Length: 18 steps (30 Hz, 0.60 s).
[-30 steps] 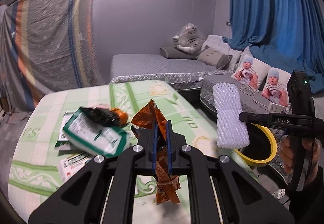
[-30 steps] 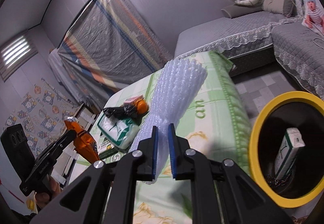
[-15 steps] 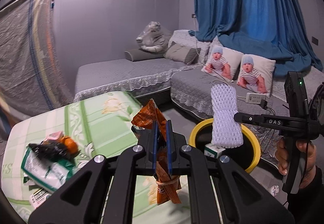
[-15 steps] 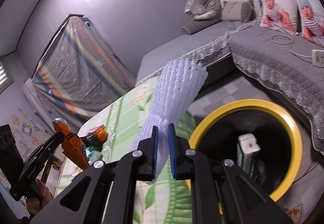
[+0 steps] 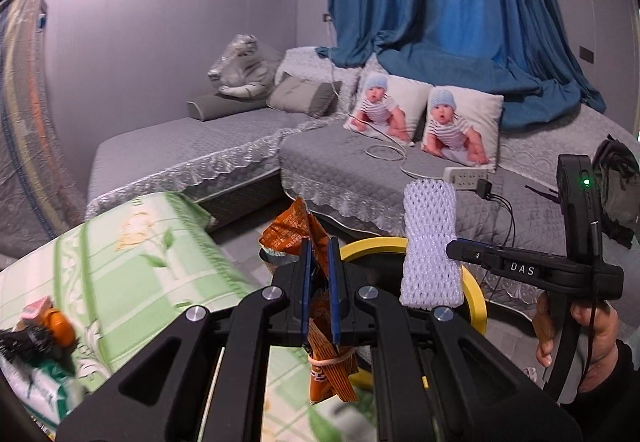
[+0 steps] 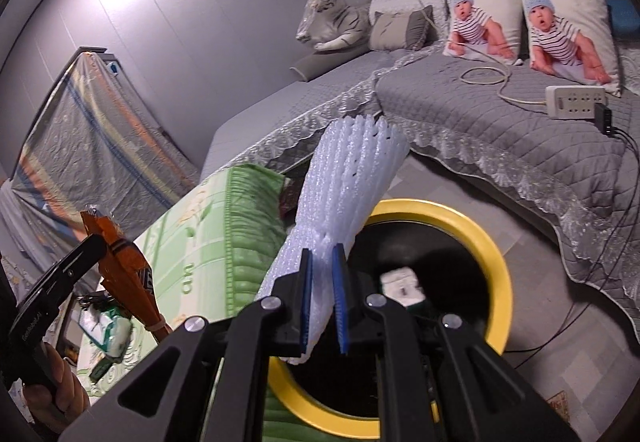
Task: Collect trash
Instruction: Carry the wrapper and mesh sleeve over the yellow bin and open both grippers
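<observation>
A home living room. A grey quilted sofa (image 5: 224, 146) fills the middle of the frame, with baby-print cushions (image 5: 460, 126) and a plush tiger (image 5: 240, 68) on it. Blue curtains (image 5: 440, 2) hang at upper right.

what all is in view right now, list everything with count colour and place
snack wrapper: 1, orange, clamped in the left claw
foam net sleeve: 1, white, clamped in the right claw, over the bin
bin: 1, yellow rim, dark inside, on the floor by the table
carton: 1, white and green, inside the bin
table: 1, green floral cloth, left of the bin
leftover trash: small pile, green, black, orange, on the table
sofa: 1, grey, behind the bin
baby pillows: 2, white, on the sofa
power strip: 1, white, on the sofa
curtain: blue, behind the sofa
left claw: 1, black with blue pads, shut
right claw: 1, same, shut
</observation>
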{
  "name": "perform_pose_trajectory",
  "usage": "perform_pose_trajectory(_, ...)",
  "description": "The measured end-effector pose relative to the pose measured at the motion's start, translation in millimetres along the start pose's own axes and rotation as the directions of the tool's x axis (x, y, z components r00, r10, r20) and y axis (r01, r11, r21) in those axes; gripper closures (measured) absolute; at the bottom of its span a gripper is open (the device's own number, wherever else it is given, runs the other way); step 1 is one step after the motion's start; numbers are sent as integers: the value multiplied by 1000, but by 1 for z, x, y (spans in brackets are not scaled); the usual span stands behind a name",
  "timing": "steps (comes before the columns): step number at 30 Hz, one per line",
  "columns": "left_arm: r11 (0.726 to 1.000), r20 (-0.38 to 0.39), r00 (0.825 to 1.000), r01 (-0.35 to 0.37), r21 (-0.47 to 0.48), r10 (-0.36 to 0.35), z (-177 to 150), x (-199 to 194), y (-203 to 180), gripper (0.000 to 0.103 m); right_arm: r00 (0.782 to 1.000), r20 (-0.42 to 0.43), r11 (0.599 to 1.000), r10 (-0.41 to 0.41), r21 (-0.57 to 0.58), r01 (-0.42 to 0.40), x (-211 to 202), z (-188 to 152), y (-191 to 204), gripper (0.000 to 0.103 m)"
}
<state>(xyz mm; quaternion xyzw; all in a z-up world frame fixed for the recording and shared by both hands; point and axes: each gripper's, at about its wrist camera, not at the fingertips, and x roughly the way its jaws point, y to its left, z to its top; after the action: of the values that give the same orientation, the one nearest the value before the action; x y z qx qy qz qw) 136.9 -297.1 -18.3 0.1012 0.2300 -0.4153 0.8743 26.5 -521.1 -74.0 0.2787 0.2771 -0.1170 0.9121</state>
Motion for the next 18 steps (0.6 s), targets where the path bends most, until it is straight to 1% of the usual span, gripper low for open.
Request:
perform_pose_trajectory(3,999,-24,999,32,6,-31,2,20,-7,96,999,6,1000,-32,0,32,2,-2,-10,93)
perform_pose_trajectory(7,999,-62,997,50,12,-49,1,45,-15,96,999,-11,999,-46,20,46,9,-1,-21,93)
perform_pose_trajectory(11,997,-97,993,73,-7,-73,-2,67,-18,96,997,-38,997,-61,38,62,18,-4,-34,93)
perform_pose_trajectory(14,997,-114,990,82,-11,-83,-3,82,-23,96,996,-59,996,-63,55,66,26,-6,-43,93)
perform_pose_trajectory(18,997,-123,990,76,-8,-76,-4,93,-27,95,995,-68,995,-67,67,72,29,-8,-49,93)
